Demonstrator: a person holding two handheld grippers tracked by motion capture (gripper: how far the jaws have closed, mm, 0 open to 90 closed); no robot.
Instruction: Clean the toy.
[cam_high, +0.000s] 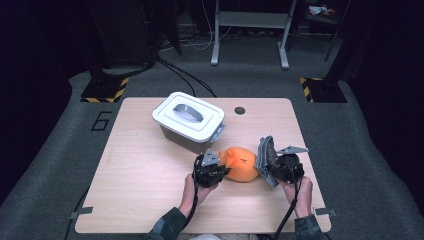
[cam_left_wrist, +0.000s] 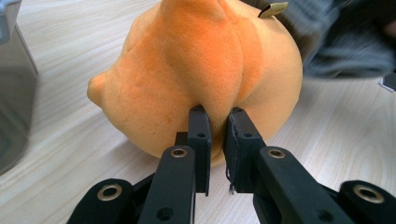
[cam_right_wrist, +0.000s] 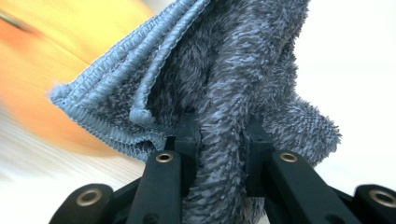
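An orange plush toy (cam_high: 241, 162) lies on the wooden table (cam_high: 145, 170) between my two grippers. My left gripper (cam_high: 221, 169) is shut on a fold of the plush toy (cam_left_wrist: 201, 70), its jaws pinching the fabric at the toy's near side (cam_left_wrist: 218, 122). My right gripper (cam_high: 270, 167) is shut on a bunched grey-blue cloth (cam_high: 265, 155), which stands up against the toy's right side. In the right gripper view the cloth (cam_right_wrist: 224, 84) fills the gap between the jaws at my right gripper (cam_right_wrist: 220, 140), with the plush toy (cam_right_wrist: 42, 65) blurred behind it.
A white-lidded grey box (cam_high: 189, 120) with a handle stands behind the toy, slightly left; its wall (cam_left_wrist: 14, 93) is at the left edge of the left gripper view. A small dark hole (cam_high: 240, 110) marks the table's far side. Bare tabletop stretches to the left.
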